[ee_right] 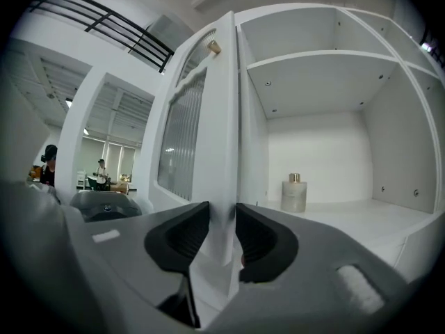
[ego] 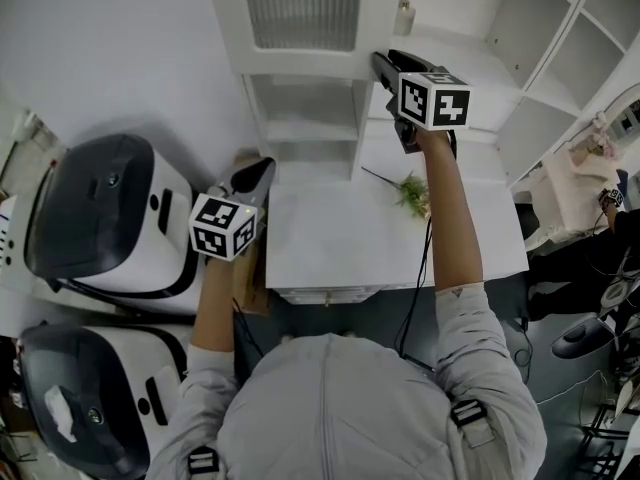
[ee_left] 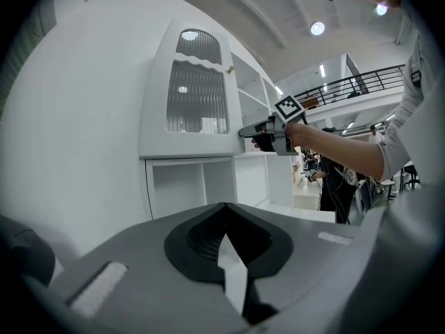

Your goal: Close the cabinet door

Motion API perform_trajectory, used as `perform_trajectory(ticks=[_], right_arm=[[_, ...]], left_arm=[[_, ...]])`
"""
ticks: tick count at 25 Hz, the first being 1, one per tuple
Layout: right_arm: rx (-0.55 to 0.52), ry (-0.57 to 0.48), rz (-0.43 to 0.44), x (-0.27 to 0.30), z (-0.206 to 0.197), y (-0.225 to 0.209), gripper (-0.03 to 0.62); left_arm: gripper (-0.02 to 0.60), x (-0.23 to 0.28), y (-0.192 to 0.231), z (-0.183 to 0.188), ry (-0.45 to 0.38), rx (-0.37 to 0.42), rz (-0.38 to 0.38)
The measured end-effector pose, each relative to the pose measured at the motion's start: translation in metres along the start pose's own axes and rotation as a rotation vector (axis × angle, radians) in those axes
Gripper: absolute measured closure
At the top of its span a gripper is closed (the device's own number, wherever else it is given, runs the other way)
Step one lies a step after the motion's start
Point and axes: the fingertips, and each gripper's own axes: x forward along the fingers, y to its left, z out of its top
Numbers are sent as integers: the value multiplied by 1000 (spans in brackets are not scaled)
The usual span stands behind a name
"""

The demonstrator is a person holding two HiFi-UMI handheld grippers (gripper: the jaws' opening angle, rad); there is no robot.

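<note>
The white cabinet door [ego: 300, 8] has a ribbed glass pane and a small knob near its top [ee_right: 213, 46]. In the right gripper view its free edge [ee_right: 224, 138] stands upright between the jaws of my right gripper [ee_right: 222, 214]. The pads sit close on either side of the edge without clearly pressing on it. From the head view the right gripper [ego: 380, 63] reaches out to the door's right edge. My left gripper [ego: 262, 168] hangs lower left, apart from the cabinet, tips together and empty [ee_left: 222, 207]. It looks at the door [ee_left: 197, 96] and the right gripper [ee_left: 243, 132].
An open compartment right of the door holds a small bottle [ee_right: 294, 192]. A green sprig [ego: 412, 193] lies on the white counter [ego: 330, 253]. Two white-and-black machines [ego: 110, 213] [ego: 80, 398] stand at the left. Open shelves [ego: 560, 58] run along the right.
</note>
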Motion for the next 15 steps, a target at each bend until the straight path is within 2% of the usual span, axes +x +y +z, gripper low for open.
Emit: perform_trajectory(ticks=[15], right_arm=[[-9, 20, -73, 30, 1, -23, 479]], left_arm=[[563, 9, 10, -6, 11, 4, -11]])
